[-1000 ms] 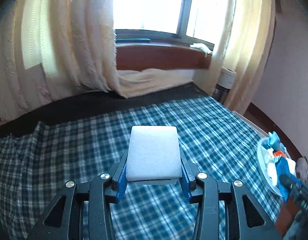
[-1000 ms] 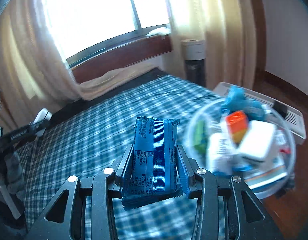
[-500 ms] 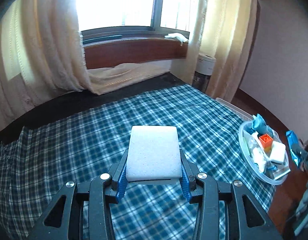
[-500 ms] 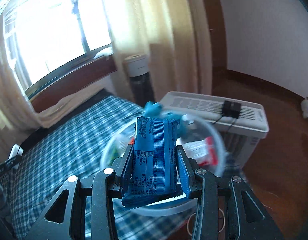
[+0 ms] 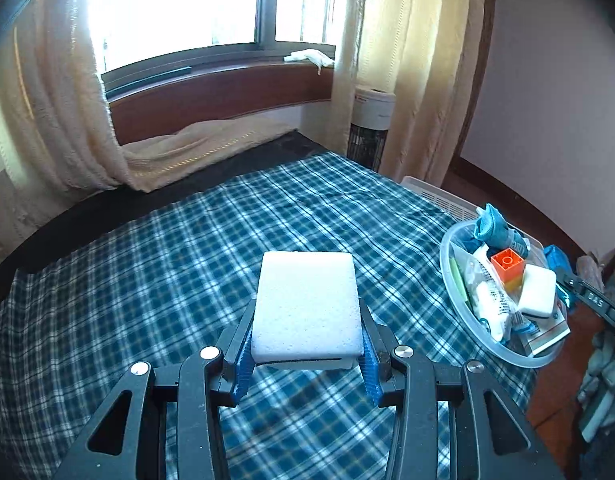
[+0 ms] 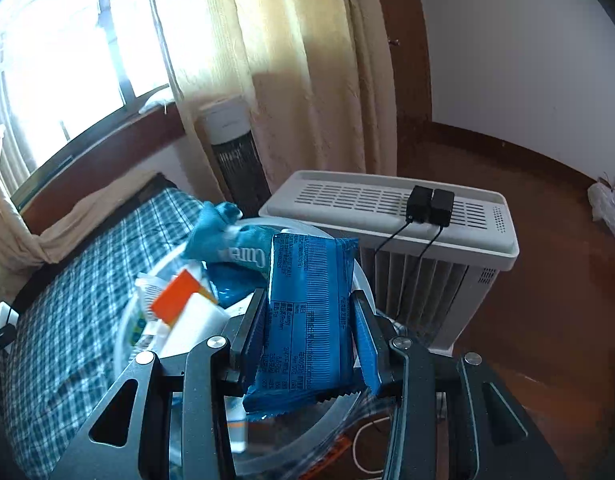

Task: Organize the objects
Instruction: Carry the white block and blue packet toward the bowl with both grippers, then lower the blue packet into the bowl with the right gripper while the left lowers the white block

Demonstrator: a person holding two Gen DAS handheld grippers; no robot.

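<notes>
We see the left gripper [image 5: 306,354] clamped on a white sponge [image 5: 306,305] | over our blue plaid bedcover [image 5: 155,280] | clear bowl [image 5: 503,354] at the right bed edge holding an orange block [image 5: 507,266], white sponge piece [image 5: 538,293], teal tube [image 5: 495,230] | window [image 5: 211,8] and cream curtains [image 5: 411,60] behind.

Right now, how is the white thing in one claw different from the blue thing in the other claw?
The white sponge is plain, thick and soft-looking; the blue packet is thin, crinkly and covered in print. The sponge hangs over the checked bedspread; the packet hangs over the clear bowl of odds and ends. Both are rectangles, each pinched in a shut claw: left claw, right claw.
</notes>
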